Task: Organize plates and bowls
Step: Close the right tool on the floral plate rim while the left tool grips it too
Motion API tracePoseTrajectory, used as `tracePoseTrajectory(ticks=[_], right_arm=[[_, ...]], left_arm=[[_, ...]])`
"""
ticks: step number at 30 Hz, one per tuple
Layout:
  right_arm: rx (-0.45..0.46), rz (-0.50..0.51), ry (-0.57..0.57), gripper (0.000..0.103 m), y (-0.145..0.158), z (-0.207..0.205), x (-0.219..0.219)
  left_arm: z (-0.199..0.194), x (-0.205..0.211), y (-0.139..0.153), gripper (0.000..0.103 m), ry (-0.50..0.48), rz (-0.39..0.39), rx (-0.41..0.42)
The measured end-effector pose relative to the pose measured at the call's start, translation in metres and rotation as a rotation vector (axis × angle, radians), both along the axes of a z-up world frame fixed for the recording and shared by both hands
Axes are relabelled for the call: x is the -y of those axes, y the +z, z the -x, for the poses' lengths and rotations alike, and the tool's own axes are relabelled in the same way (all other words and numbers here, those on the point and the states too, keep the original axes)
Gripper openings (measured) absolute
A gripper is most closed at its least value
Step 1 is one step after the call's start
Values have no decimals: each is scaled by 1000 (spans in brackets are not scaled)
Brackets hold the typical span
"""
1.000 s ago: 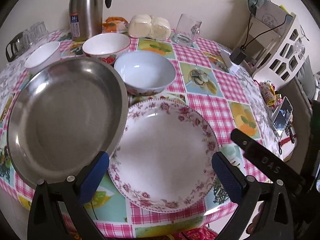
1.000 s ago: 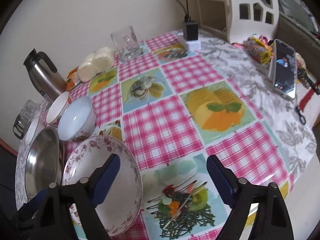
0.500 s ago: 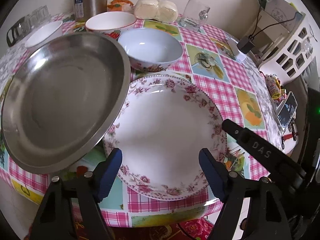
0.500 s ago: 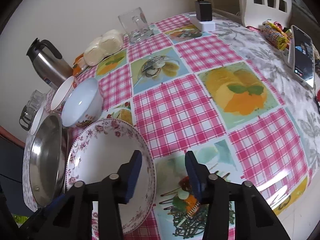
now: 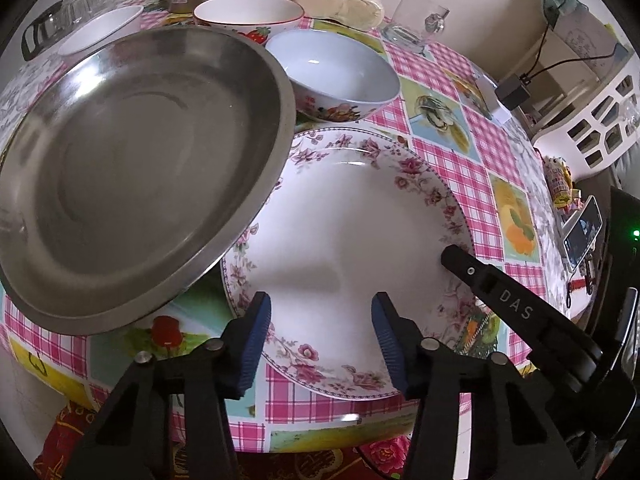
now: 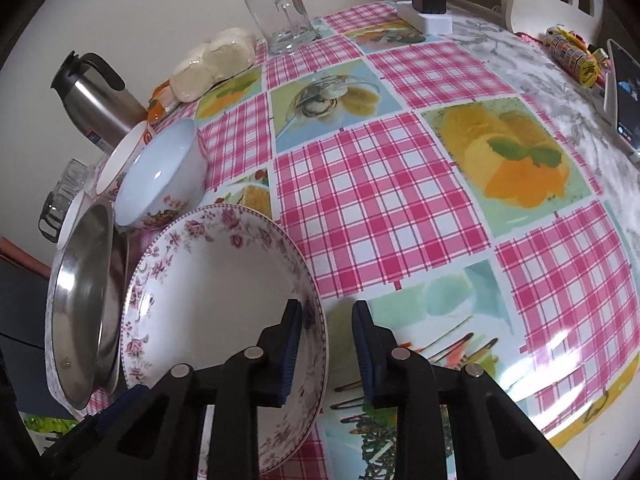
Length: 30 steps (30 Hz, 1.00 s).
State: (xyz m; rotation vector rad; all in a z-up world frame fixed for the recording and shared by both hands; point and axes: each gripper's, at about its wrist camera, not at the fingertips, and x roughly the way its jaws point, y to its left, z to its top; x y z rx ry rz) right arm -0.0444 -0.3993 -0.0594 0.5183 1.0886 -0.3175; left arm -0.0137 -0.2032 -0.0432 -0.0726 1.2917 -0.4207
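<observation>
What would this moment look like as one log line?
floral plate: on table | left gripper: closing over near rim | right gripper: closing astride right rim

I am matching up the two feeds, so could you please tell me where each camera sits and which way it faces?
Left wrist: on the left gripper, looking steeply down over the floral plate and steel pan; its closing fingers and the right gripper's arm show.
Right wrist: on the right gripper, facing across the table; its fingers close astride the plate's rim.
Shared: plate, pan, blue bowl.

Steel pan point(image 5: 132, 168) overhanging floral plate point(image 5: 360, 216)
</observation>
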Motion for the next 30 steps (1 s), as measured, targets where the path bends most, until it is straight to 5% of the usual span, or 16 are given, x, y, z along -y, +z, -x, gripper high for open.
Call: tracePoseTrajectory(ticks=[20, 30], right_arm=[[-17, 50, -76, 28, 5, 10, 16], [-23, 37, -133, 28, 4, 18, 34]], left_arm=[[4, -2, 17, 51, 4, 50, 18], [-3, 1, -2, 50, 6, 66, -31]])
